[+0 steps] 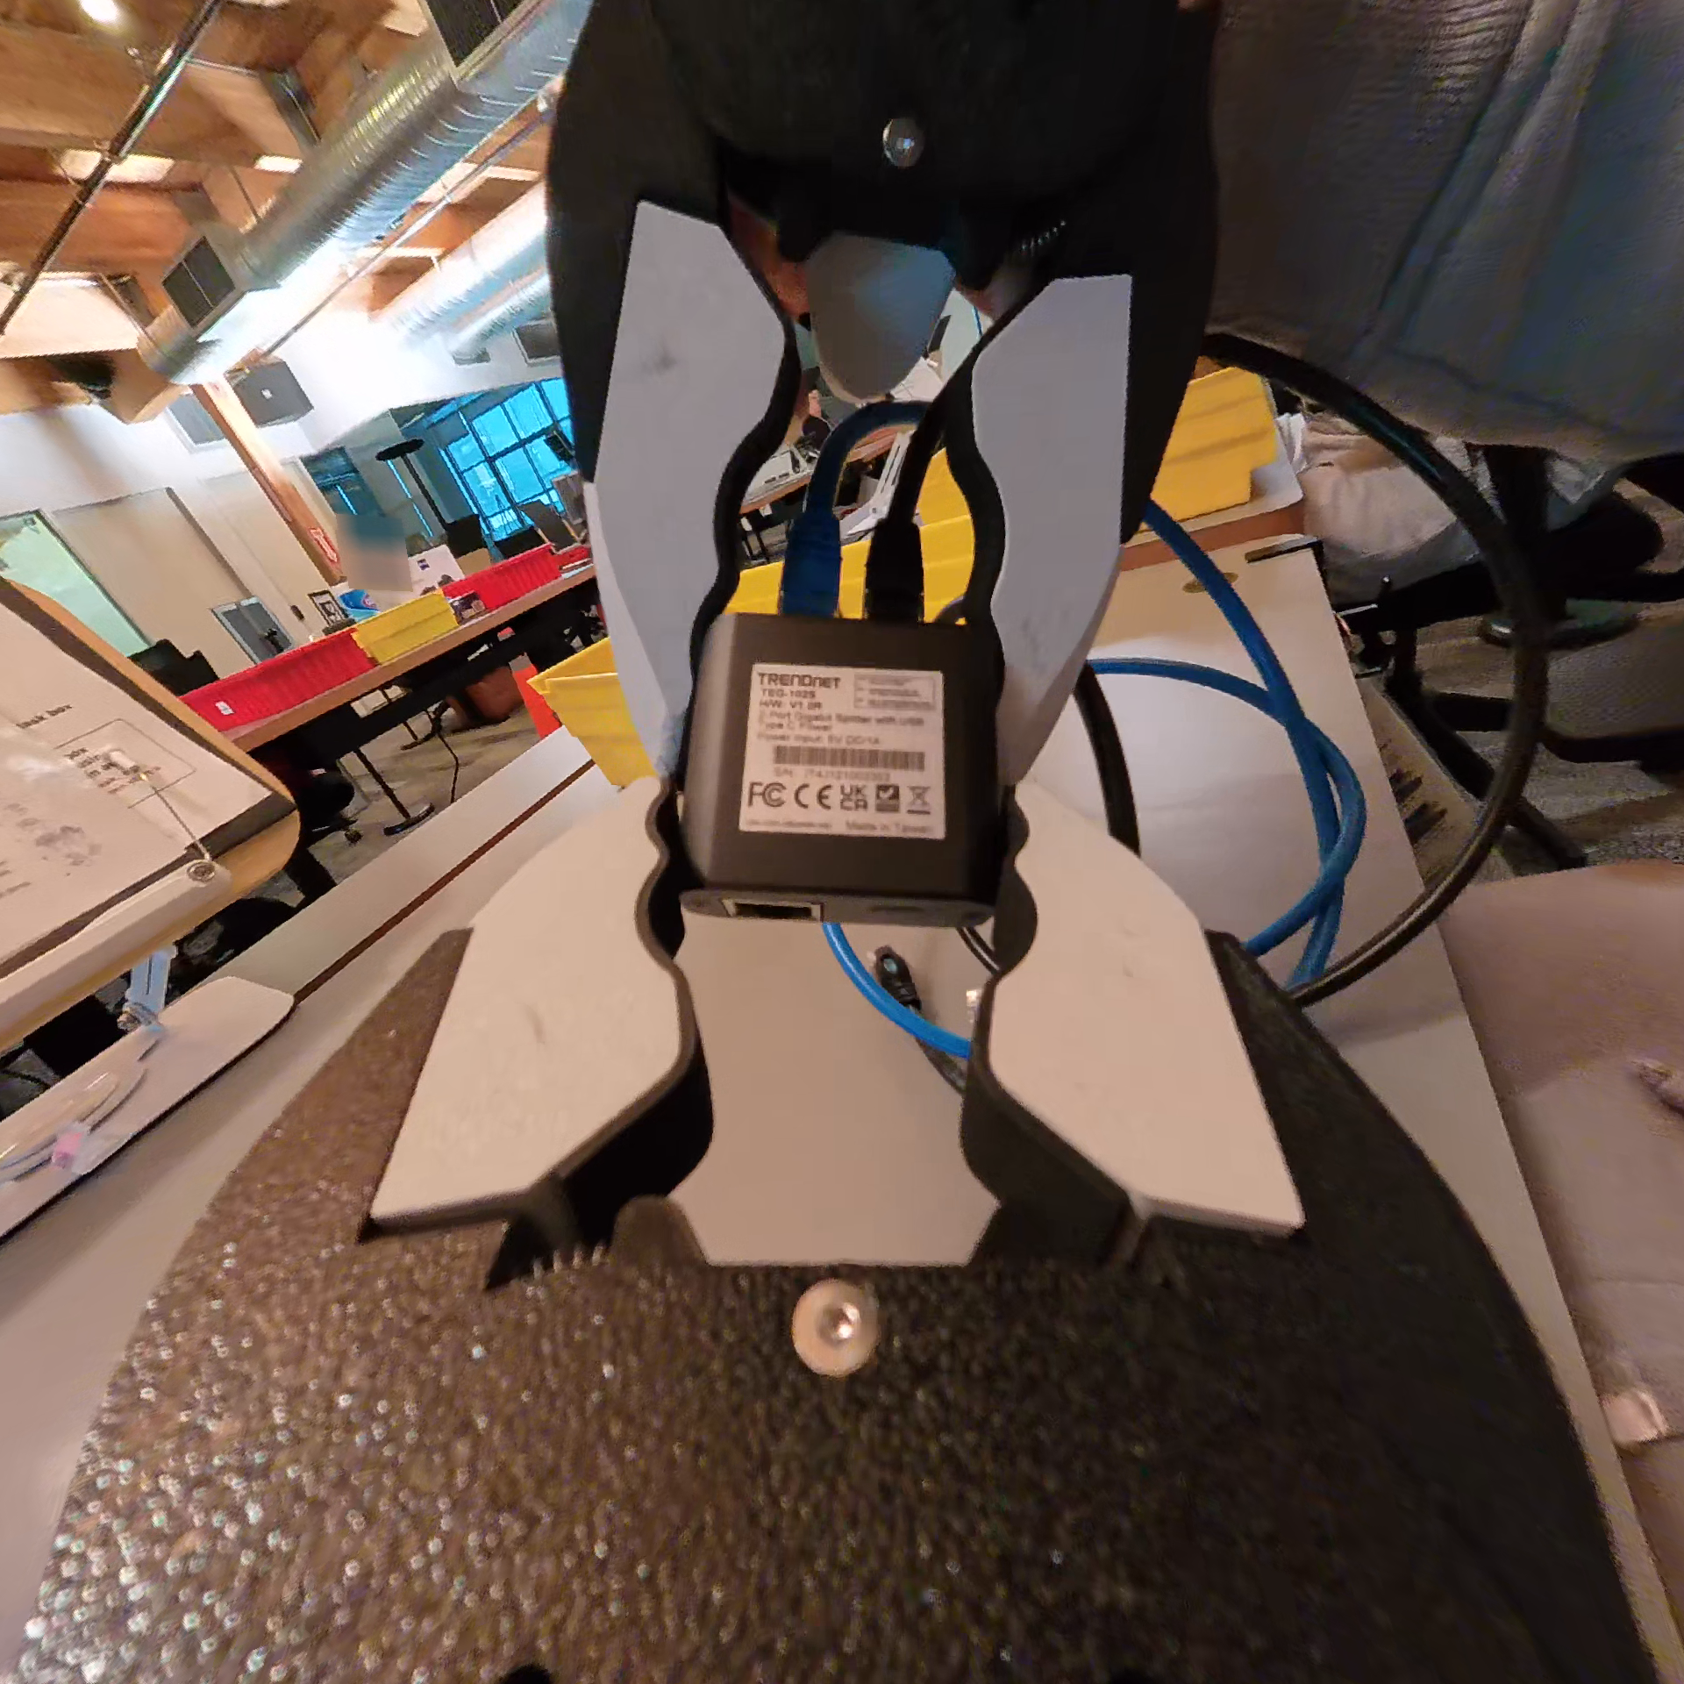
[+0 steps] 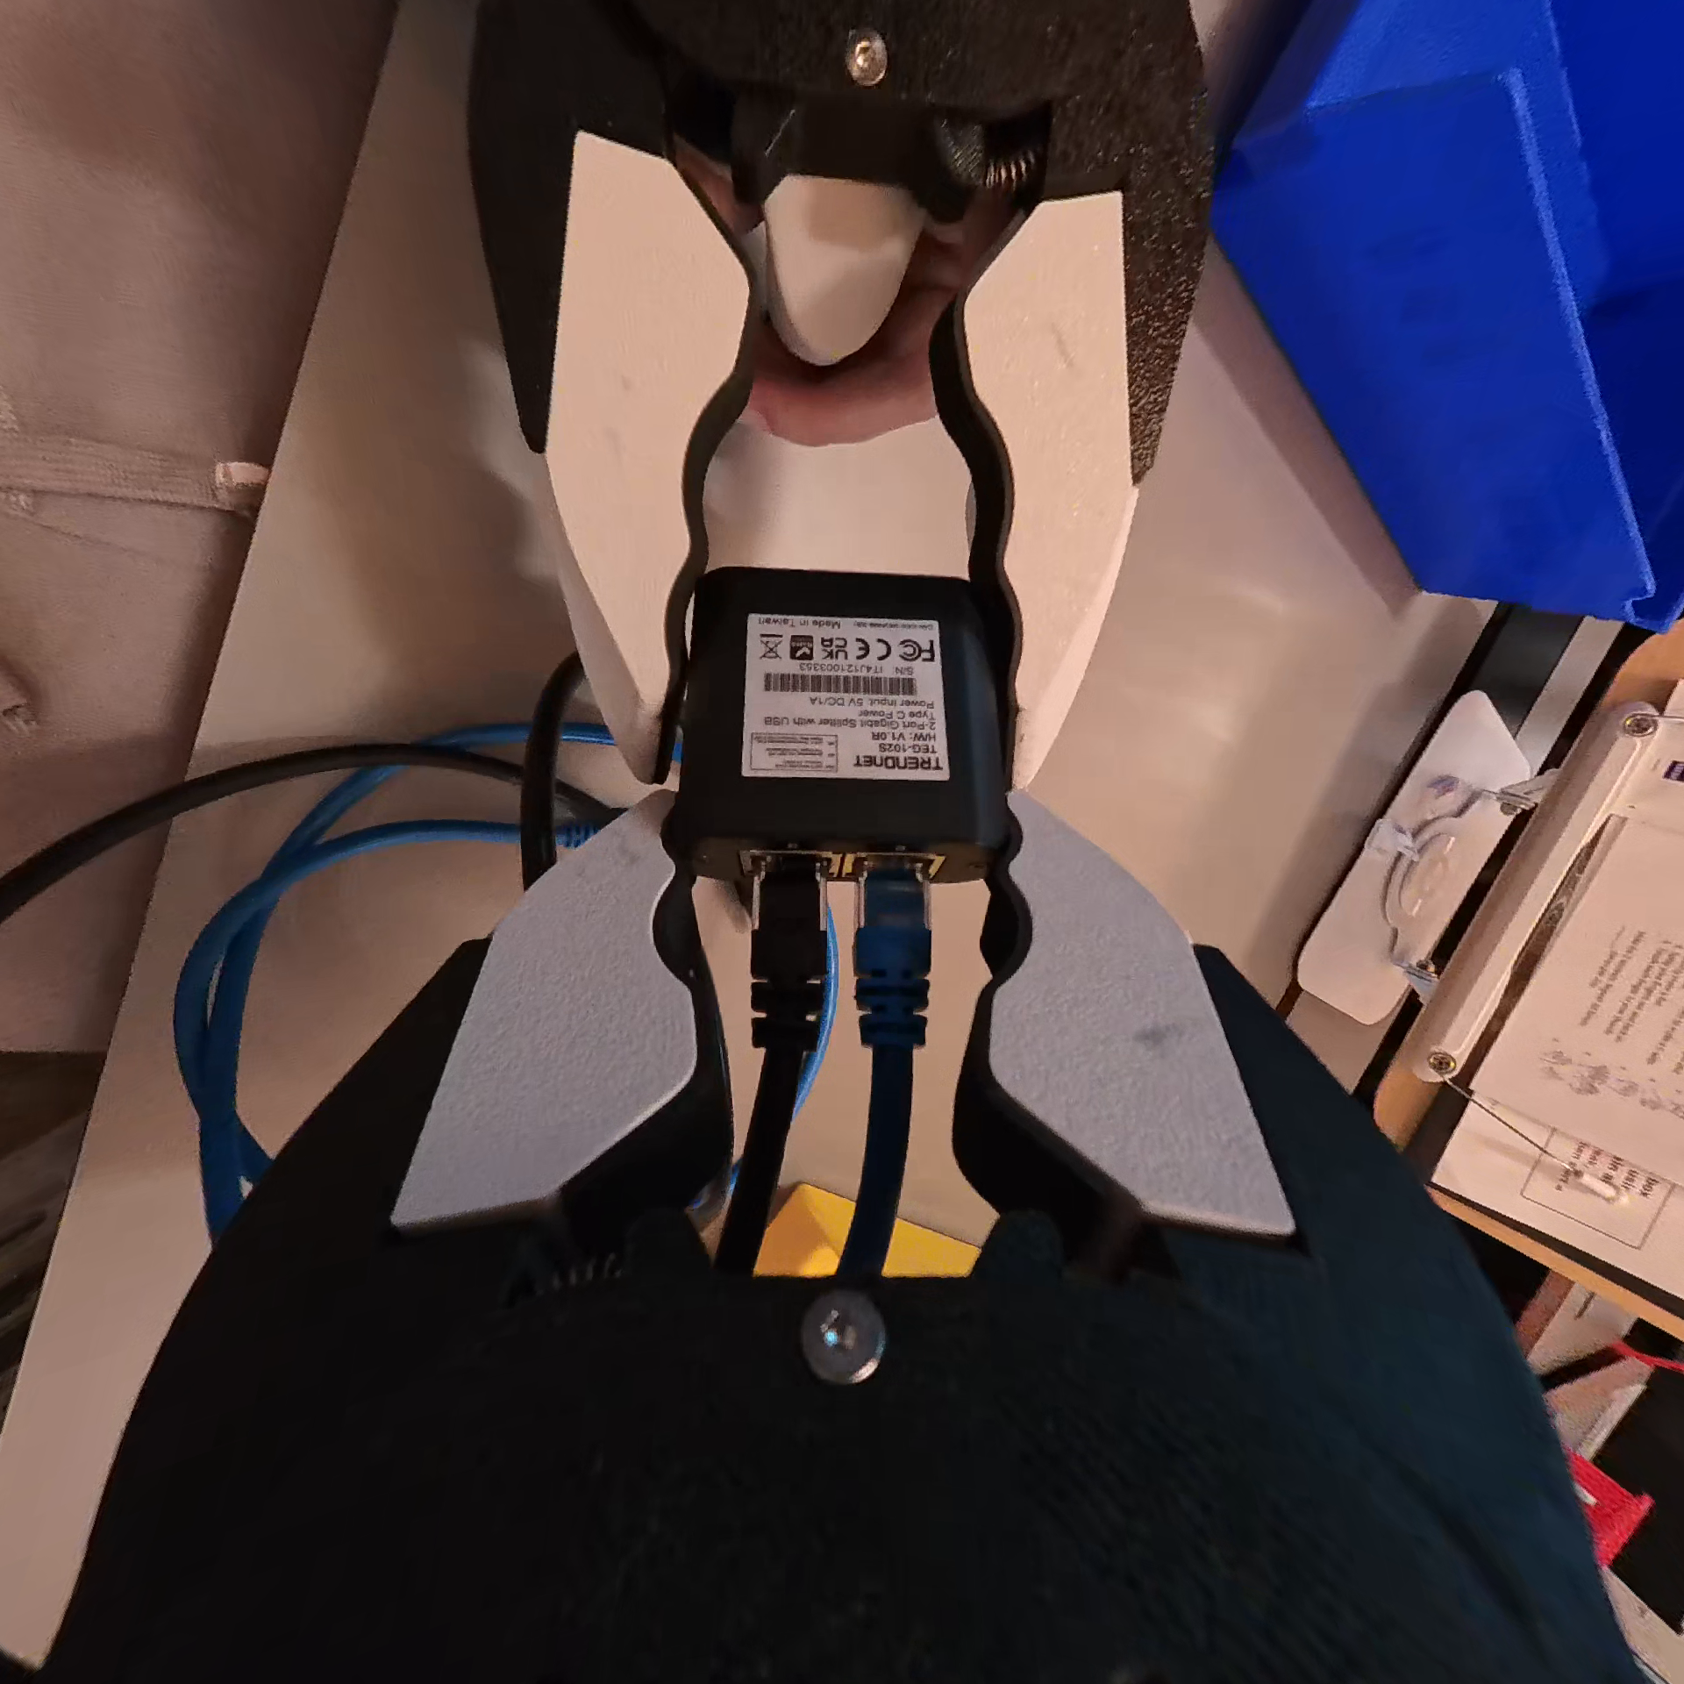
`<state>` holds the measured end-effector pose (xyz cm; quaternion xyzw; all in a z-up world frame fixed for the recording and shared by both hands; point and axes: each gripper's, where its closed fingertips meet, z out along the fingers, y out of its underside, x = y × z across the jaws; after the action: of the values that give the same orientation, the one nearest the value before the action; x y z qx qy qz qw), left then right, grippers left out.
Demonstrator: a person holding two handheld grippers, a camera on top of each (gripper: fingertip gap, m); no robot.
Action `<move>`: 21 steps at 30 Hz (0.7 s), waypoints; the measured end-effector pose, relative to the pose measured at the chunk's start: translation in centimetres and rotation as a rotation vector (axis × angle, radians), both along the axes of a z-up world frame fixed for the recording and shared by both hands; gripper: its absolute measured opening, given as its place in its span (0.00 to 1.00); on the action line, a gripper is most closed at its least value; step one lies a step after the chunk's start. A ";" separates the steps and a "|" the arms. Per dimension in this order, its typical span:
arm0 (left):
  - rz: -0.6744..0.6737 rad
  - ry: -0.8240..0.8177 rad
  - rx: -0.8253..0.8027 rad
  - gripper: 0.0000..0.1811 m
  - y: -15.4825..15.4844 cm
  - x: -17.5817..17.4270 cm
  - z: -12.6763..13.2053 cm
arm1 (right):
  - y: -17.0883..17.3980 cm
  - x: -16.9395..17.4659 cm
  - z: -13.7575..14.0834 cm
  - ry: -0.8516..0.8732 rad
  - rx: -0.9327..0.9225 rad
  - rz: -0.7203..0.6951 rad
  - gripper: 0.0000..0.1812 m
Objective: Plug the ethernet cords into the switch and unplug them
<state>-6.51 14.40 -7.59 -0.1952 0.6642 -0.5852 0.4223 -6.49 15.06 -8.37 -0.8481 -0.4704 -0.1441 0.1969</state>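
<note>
A small black switch (image 1: 838,756) with a white label is held up over the white table, its label facing the cameras. My left gripper (image 1: 838,820) is shut on its end with one empty port (image 1: 775,908). My right gripper (image 2: 838,820) is shut on the opposite end of the switch (image 2: 847,702), facing the left gripper (image 2: 838,775). A black cord's plug (image 2: 785,966) and a blue cord's plug (image 2: 893,966) sit in the two ports there and run back between the right gripper's fingers. Both cords also show in the left wrist view, black (image 1: 898,556) and blue (image 1: 811,556).
Coils of blue cord (image 1: 1312,775) and black cord (image 1: 1504,729) lie on the white table (image 1: 1185,729), with loose plug ends (image 1: 898,975) under the switch. Yellow bins (image 1: 1212,437) stand behind. A blue bin (image 2: 1458,273) and a printed sheet on a stand (image 2: 1595,1048) are beside it. My two grippers' fingertips are within a few centimetres of each other.
</note>
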 end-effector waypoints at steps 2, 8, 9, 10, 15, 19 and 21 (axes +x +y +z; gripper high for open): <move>0.004 -0.024 0.027 0.37 -0.1 0.0 -0.1 | -0.1 -0.1 0.1 0.006 0.000 0.007 0.34; 0.015 -0.051 0.034 0.36 0.3 -0.1 0.3 | 0.2 -0.2 0.5 0.035 0.029 0.018 0.34; 0.019 -0.053 0.034 0.36 0.3 0.0 0.3 | 0.2 -0.2 0.5 0.031 0.027 0.020 0.34; 0.022 -0.054 0.035 0.36 0.3 0.0 0.2 | 0.2 -0.2 0.5 0.025 0.027 0.021 0.34; 0.054 -0.009 0.042 0.35 0.2 0.3 0.0 | 0.0 0.3 0.5 0.013 0.015 0.013 0.34; 0.062 0.019 -0.037 0.34 0.0 0.5 0.5 | -0.2 1.0 0.8 0.033 0.017 -0.029 0.34; 0.078 0.052 -0.096 0.34 0.7 0.8 0.8 | 0.0 2.1 2.0 -0.004 0.098 -0.069 0.34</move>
<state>-5.70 15.11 -6.78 -0.2562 0.6380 -0.5942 0.4174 -4.38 15.10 -6.39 -0.8528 -0.4337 -0.1754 0.2321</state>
